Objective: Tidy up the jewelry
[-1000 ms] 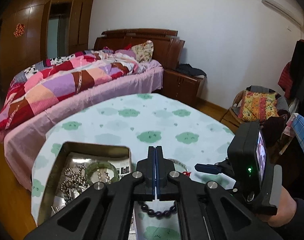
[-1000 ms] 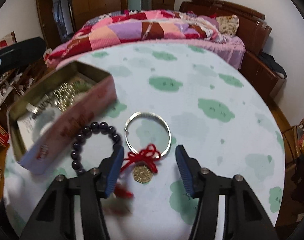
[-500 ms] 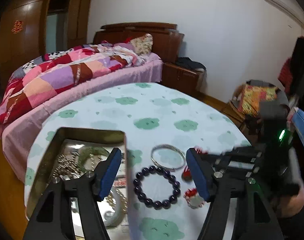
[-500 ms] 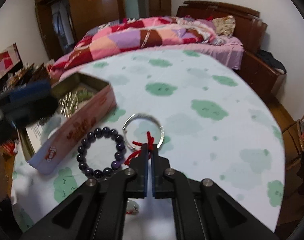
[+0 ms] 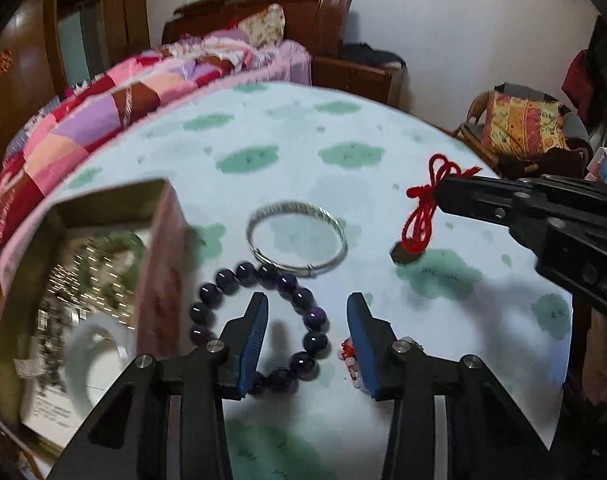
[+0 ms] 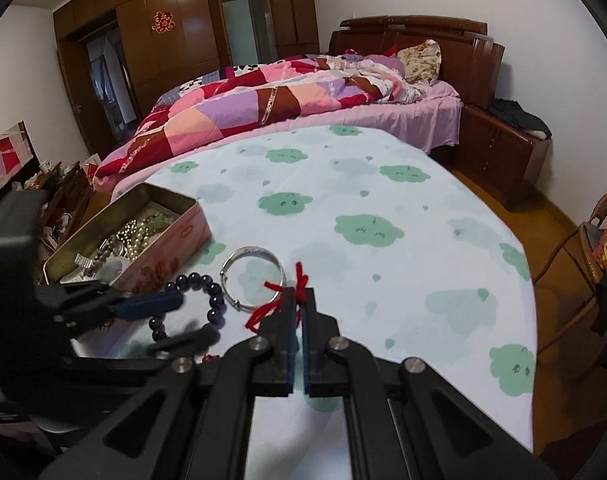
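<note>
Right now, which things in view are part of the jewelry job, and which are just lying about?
Job:
- red cord charm, pinched in the right gripper
- dark bead bracelet, between the open left gripper's fingers
- silver bangle on the table
- small red and white trinket
- tin box of jewelry

Lying about:
- bed
- wardrobe
- patterned cushion

On the table (image 6: 403,184), the tin (image 6: 191,222) sits to my left with jewelry in it. Just right of it lies the bead bracelet (image 5: 303,300), touching the bangle (image 5: 297,240) behind it. My 2 claws flank these; right of the bangle hangs the corded charm (image 5: 419,216). The bed (image 6: 303,92) stands behind.
</note>
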A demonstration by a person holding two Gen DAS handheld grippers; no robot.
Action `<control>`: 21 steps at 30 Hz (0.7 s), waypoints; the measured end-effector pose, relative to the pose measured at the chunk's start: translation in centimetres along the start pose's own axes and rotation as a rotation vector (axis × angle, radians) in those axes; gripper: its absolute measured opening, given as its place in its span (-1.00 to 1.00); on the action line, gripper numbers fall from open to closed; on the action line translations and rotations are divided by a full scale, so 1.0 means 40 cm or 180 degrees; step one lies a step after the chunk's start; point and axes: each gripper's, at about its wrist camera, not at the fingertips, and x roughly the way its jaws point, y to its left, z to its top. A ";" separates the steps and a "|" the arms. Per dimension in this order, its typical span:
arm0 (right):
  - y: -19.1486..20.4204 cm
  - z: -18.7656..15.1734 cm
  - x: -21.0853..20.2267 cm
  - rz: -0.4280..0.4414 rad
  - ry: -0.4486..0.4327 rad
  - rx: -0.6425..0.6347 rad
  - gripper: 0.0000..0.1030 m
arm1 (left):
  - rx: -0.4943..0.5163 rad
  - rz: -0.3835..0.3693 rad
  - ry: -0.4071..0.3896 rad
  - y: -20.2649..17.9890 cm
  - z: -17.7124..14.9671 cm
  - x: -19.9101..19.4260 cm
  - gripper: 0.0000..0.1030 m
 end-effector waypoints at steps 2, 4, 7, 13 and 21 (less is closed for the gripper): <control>0.005 -0.006 0.008 0.0013 0.0012 -0.0009 -0.93 | 0.0020 -0.0018 0.0057 -0.005 -0.001 0.017 -0.18; 0.006 -0.012 0.007 0.0024 0.0008 -0.0010 -0.94 | -0.0007 0.0000 0.0114 -0.003 -0.002 0.029 -0.64; 0.006 -0.011 -0.005 0.0021 -0.0036 -0.0015 -0.94 | 0.0000 -0.0067 0.0055 0.002 -0.001 0.006 -0.75; 0.022 0.013 -0.049 0.0013 -0.0187 -0.0060 -0.93 | -0.0059 -0.0094 -0.0395 0.032 0.014 -0.139 -0.75; 0.077 0.061 -0.087 0.0106 -0.0333 -0.0207 -0.93 | -0.0325 -0.0161 -0.0889 0.128 0.037 -0.323 -0.75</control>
